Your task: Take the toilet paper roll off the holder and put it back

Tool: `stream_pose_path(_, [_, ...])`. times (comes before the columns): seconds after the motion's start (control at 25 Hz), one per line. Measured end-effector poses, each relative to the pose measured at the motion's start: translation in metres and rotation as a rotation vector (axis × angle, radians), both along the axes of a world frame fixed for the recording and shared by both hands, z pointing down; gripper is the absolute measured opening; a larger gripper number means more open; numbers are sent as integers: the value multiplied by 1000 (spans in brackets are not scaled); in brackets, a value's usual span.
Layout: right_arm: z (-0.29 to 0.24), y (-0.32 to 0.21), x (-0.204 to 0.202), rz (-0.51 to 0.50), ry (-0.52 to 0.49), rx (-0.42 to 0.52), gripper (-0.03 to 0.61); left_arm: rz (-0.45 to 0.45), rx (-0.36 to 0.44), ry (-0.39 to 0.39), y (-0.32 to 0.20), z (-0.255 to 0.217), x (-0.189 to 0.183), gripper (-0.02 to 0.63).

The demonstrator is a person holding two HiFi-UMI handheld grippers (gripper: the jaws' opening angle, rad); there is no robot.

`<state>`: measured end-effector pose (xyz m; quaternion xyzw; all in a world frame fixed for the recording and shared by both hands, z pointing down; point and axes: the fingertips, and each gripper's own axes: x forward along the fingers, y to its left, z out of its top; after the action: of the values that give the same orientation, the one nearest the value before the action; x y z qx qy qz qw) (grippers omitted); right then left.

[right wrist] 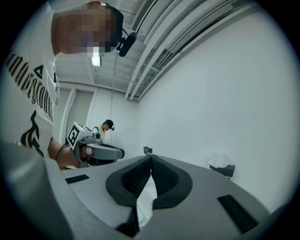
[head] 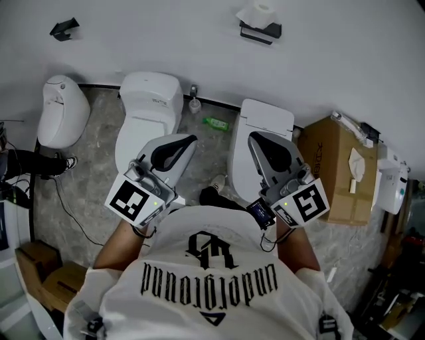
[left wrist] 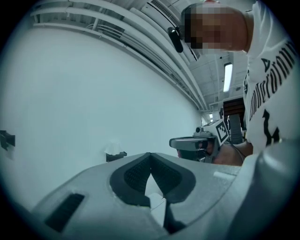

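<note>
- The roll (head: 264, 10) sits on its holder (head: 260, 30), high on the wall (head: 166, 40), at 12 o'clock in the head view. A loose end of paper drapes over the front.
- Nothing touches the roll, so by the look of it no step has been started. Lifting it off and setting it back are both left to do.
- The right tool (head: 254, 138) lies directly below the holder, with the roll at its 12 o'clock and well apart from it. Its jaws are together, tip against tip, with nothing between them.
- The left tool (head: 191, 139) is beside it at 9 o'clock, with the roll at about its 1 o'clock, equally far off. Its jaws also meet at the tips and grip nothing.
- Both tools point level at the wall. In each gripper view the roll shows small and off to one side of the jaws, so the approach has a good way to go. The jaws must part before either can take the roll.
- A second bracket (head: 64, 28), black and bare, hangs on the wall at 11 o'clock.
- On the floor (head: 86, 192) under the tools stand the left toilet (head: 149, 99) and right toilet (head: 267, 123), with a box (head: 335, 166) at 3 o'clock.
</note>
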<state>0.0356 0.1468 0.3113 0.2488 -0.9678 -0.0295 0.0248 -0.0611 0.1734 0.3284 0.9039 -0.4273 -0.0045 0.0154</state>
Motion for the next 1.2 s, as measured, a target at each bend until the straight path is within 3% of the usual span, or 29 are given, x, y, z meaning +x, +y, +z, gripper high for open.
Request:
stream_pose_path(0.2, [3, -54, 25, 6, -10, -6, 14, 2, 6, -40, -57, 4, 27, 14])
stream_pose_path(0.44, [-2, -101, 59, 30, -21, -1, 15, 11, 13, -36, -109, -2, 54, 14])
stream_pose_path(0.72, [-10, -128, 87, 73, -65, -15, 15, 32, 23, -43, -146, -10, 72, 14])
stream_pose_path(1.2, [-6, -170, 97, 158, -37, 4, 15, 129, 35, -29, -211, -7, 89, 14])
